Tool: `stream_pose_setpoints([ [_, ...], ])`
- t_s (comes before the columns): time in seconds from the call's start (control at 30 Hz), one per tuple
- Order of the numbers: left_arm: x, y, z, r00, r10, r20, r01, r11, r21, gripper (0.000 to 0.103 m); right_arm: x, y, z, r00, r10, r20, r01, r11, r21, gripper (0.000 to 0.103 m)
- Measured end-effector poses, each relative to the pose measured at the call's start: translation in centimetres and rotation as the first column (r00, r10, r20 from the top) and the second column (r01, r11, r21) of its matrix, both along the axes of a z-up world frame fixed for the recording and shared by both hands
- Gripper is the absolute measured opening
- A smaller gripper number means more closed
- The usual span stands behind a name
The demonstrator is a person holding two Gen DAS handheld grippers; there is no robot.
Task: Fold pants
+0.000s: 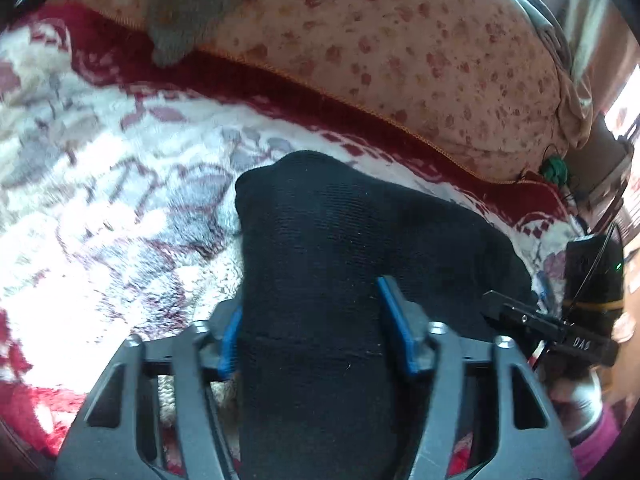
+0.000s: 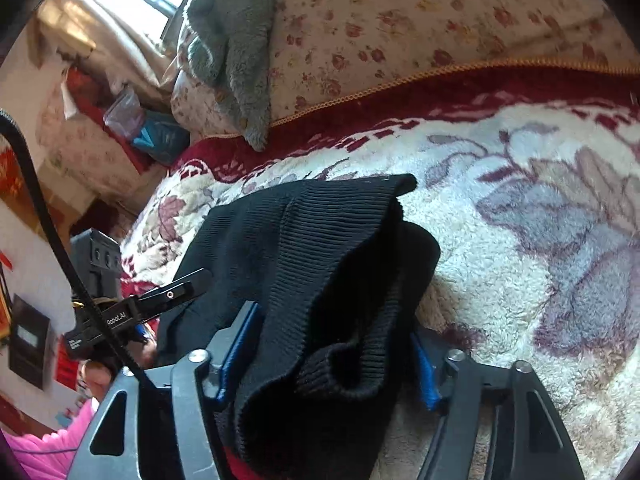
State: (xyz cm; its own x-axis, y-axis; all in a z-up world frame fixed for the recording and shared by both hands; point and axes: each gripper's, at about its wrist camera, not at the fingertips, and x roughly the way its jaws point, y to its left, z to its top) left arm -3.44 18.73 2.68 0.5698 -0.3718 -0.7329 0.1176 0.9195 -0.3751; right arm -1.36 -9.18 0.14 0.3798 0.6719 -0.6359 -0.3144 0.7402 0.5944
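Observation:
The black knit pants (image 1: pixel 328 248) lie bunched on a fleecy floral blanket (image 1: pixel 100 208). My left gripper (image 1: pixel 312 320) has its blue pads on either side of a thick fold of the pants and holds it. In the right wrist view the pants (image 2: pixel 312 248) show a ribbed waistband or cuff edge. My right gripper (image 2: pixel 336 356) holds another bunch of the same fabric between its blue pads. The other gripper shows at the right edge of the left wrist view (image 1: pixel 552 328) and at the left of the right wrist view (image 2: pixel 140 308).
A floral quilt roll (image 1: pixel 400 48) with an orange-trimmed edge lies along the back of the blanket. A grey plush cloth (image 2: pixel 236 52) hangs over it. Room clutter and a plastic bag (image 2: pixel 132 120) sit beyond the bed edge. The operator's pink sleeve (image 2: pixel 52 448) is low left.

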Motion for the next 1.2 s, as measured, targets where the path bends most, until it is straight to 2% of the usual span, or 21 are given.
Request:
stream_pose_setpoints([
  [0.03, -0.2, 0.0, 0.2, 1.0, 0.001, 0.01, -0.001, 1.0, 0.004, 0.042, -0.1, 0.1, 0.3, 1.0, 0.005, 0.008, -0.005, 1.0, -0.012, 0.055],
  [0.13, -0.7, 0.6, 1.1, 0.999, 0.029, 0.02, -0.028, 0.999, -0.038, 0.033, -0.5, 0.8, 1.7, 0.998, 0.024, 0.055, -0.02, 0.998, -0.063, 0.05],
  [0.23, -1.1, 1.1, 2.2, 0.998, 0.057, 0.031, -0.056, 0.998, -0.036, 0.032, -0.7, 1.6, 3.2, 0.995, 0.039, 0.094, -0.032, 0.997, -0.074, 0.048],
  [0.33, -1.9, 2.0, 4.0, 0.993, 0.081, 0.083, -0.082, 0.997, -0.002, 0.032, -0.6, 3.0, 4.7, 0.991, 0.074, 0.111, -0.066, 0.995, -0.068, 0.047],
  [0.5, -2.5, 5.5, 6.1, 0.983, 0.141, 0.121, -0.142, 0.99, -0.002, 0.032, -0.3, 6.4, 6.6, 0.979, 0.13, 0.154, -0.121, 0.99, -0.066, 0.047],
  [0.67, -3.2, 9.3, 7.0, 0.97, 0.206, 0.133, -0.209, 0.978, 0.014, 0.032, 0.3, 10.8, 7.9, 0.966, 0.185, 0.18, -0.176, 0.982, -0.064, 0.047],
  [0.93, -4.4, 15.4, 5.8, 0.941, 0.323, 0.099, -0.326, 0.945, 0.007, 0.032, 2.2, 18.0, 7.5, 0.949, 0.28, 0.149, -0.276, 0.96, -0.048, 0.047],
  [1.2, -4.0, 18.9, 1.8, 0.915, 0.404, -0.018, -0.404, 0.915, -0.012, 0.032, 4.1, 23.2, 4.4, 0.937, 0.34, 0.084, -0.334, 0.939, -0.078, 0.047],
])
